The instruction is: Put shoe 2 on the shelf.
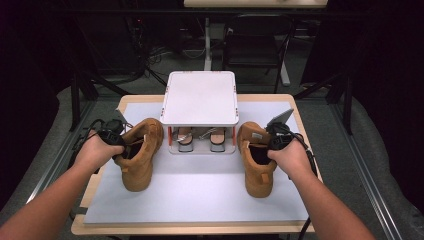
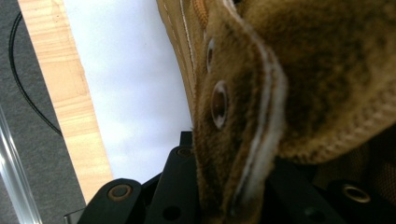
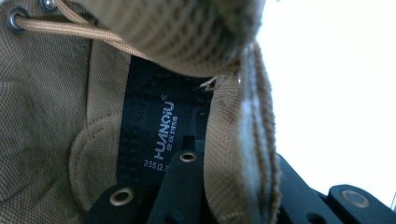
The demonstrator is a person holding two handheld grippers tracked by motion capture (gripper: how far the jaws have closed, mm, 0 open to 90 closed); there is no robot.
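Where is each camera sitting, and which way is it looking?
High view: above the person's side, facing forward and down on the white mat, the white two-level shoe rack and both tan suede boots; forearms and hands show.
Left gripper view: rides the left tongs, looking along black jaws clamped on the left tan suede boot's collar edge.
Right gripper view: rides the right tongs, looking into the right tan suede boot, at its black size label.
Shared: each boot appears in the high view and its own gripper view.
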